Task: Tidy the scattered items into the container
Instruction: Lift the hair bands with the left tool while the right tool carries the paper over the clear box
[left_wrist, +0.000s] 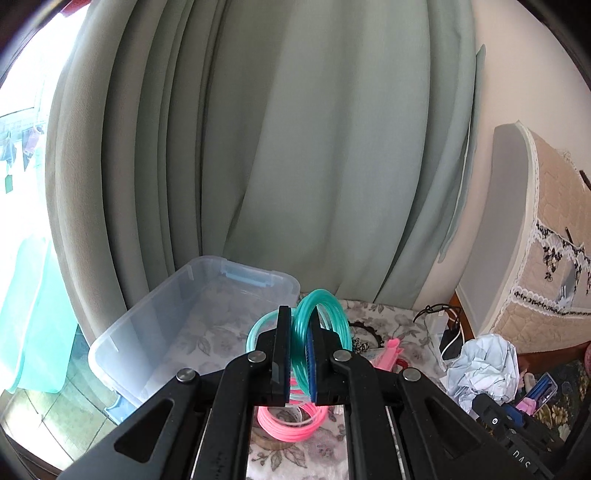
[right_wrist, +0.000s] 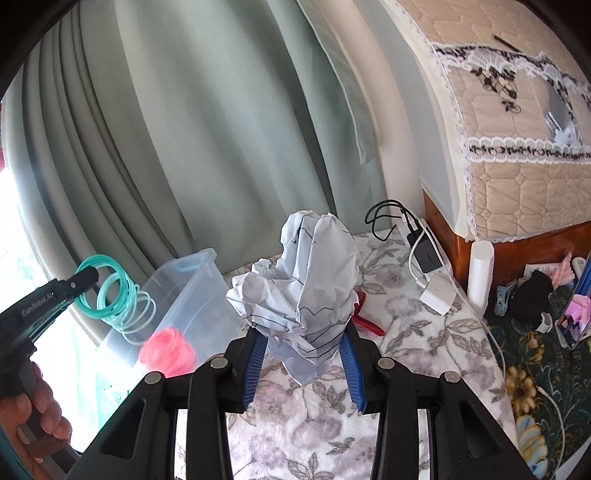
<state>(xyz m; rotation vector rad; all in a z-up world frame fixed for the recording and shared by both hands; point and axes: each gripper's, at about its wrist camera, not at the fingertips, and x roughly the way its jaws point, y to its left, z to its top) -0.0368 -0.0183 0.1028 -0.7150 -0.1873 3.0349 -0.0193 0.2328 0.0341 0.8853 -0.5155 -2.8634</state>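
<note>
My left gripper (left_wrist: 298, 354) is shut on a teal-and-pink plastic spring coil (left_wrist: 321, 314). The teal end sticks up between the jaws and the pink end (left_wrist: 291, 421) hangs below. In the right wrist view the coil (right_wrist: 122, 295) dangles from the left gripper (right_wrist: 86, 277) beside the clear plastic container (right_wrist: 192, 295). The container (left_wrist: 155, 325) is open and looks empty, at my left. My right gripper (right_wrist: 303, 354) is shut on a crumpled white paper ball (right_wrist: 306, 280), held above the floral cloth; the ball also shows in the left wrist view (left_wrist: 484, 369).
Green curtains (left_wrist: 295, 147) hang behind. On the floral cloth (right_wrist: 314, 424) lie a red clip (right_wrist: 364, 321), a pink object (left_wrist: 391, 354), a dark hair band (left_wrist: 365, 332), chargers and cables (right_wrist: 428, 258) and a white cylinder (right_wrist: 480, 277). A quilt-covered cabinet (right_wrist: 517, 147) stands right.
</note>
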